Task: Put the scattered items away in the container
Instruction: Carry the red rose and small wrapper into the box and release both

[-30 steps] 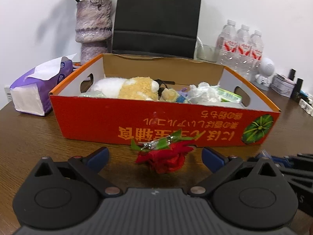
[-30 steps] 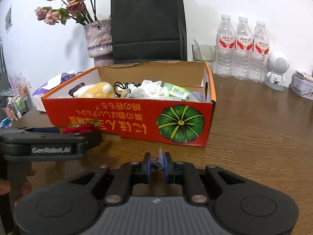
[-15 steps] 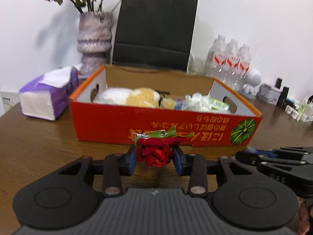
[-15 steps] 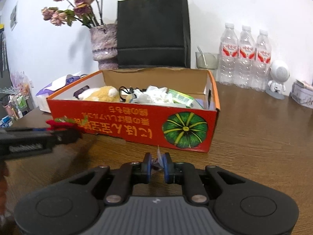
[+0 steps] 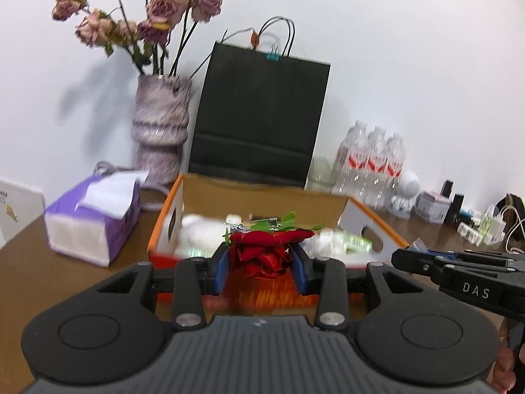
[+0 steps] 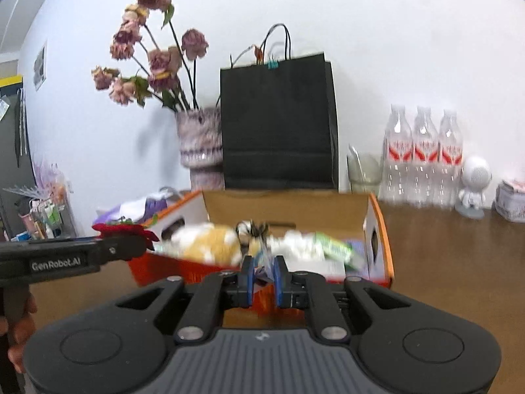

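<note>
White wall backs a brown wooden table [image 6: 459, 246], and on it we see an orange cardboard box [image 6: 382, 229] with its top open, already holding a pale plush toy [image 6: 210, 243], crumpled white wrapping and a green packet [image 6: 334, 246], all blurred in both views. Behind the box stand a black paper bag [image 6: 279, 124], a mottled vase [image 5: 162, 131] of dried pink roses, and three water bottles [image 6: 423, 154] in a row; a small white robot figure [image 6: 474, 180] stands just beside the bottles, and a purple tissue pack [image 5: 92, 216] lies to the left of the box.

We hold the left gripper [image 5: 259, 266] up in front of the box's near wall, its blue pads clamped on a red artificial rose [image 5: 262, 252], whose green leaves and a bit of silvery wire rise above the bloom. From the right wrist view the rose [image 6: 126, 229] shows at the tip of that gripper, level with the box's left rim; whether it is over the inside we cannot tell.

Our right gripper [image 6: 262, 275] hangs near the box's front wall too, fingers drawn close and pinching a small crumpled wrapper [image 6: 262, 267], thin and pale, too blurred to name more closely. In the left wrist view this gripper [image 5: 413, 252] pokes in from the right, with a scrap of the wrapper at its tip.
</note>
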### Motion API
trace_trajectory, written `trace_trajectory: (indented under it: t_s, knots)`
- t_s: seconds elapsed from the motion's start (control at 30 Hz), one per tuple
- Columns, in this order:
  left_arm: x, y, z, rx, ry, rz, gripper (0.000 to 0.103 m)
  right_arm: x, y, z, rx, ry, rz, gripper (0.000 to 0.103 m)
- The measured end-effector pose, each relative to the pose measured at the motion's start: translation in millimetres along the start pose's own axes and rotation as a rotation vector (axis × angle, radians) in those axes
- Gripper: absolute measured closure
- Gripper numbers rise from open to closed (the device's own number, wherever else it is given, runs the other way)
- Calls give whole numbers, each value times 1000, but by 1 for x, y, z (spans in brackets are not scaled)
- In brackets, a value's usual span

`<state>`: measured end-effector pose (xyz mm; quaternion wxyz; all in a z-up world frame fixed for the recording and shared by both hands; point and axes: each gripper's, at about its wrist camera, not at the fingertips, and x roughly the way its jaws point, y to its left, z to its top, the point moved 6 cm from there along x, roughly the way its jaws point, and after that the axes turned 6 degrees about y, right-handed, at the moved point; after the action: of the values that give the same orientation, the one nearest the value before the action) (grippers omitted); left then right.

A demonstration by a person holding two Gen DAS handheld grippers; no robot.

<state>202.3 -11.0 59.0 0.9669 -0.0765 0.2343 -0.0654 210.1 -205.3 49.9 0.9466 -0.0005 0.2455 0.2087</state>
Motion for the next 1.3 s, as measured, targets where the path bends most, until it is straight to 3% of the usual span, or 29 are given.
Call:
trace_trajectory:
  t_s: [0.33,0.6,0.67,0.7,0.73,0.77,0.8,0.83,0.87,0.9,0.93,1.07,1.3]
  knots:
    - [62,14,48,-42,-49,-20,63,66,-12,54,53,-36,-14,92]
    - [115,22,40,-22,42,20,62,122,-27,45,56,76,-22,92]
    - [121,22,34,-15,70,23,60,127,-28,41,54,101,-25,92]
    - [123,22,32,-12,81,28,54,128,-28,40,51,113,-26,90]
    - [124,23,31,-10,89,35,48,129,-27,38,46,123,-25,87]
    - [124,22,31,-7,97,41,27,129,-26,37,42,133,-26,83]
    - [123,22,32,-6,98,43,9,130,-25,37,39,150,-20,57]
    - [119,24,34,-11,84,58,2,130,-26,37,45,166,-22,38]
    - [114,25,37,-12,70,72,0,129,-29,37,57,178,-47,28]
    - [110,26,41,-12,58,75,0,128,-32,38,68,186,-59,5]
    - [107,26,44,-10,52,73,0,126,-34,39,82,187,-53,0]
    - [100,24,49,-4,56,83,0,121,-33,41,108,207,-22,0]
    - [98,18,50,16,58,76,0,117,-22,45,53,202,-47,0]
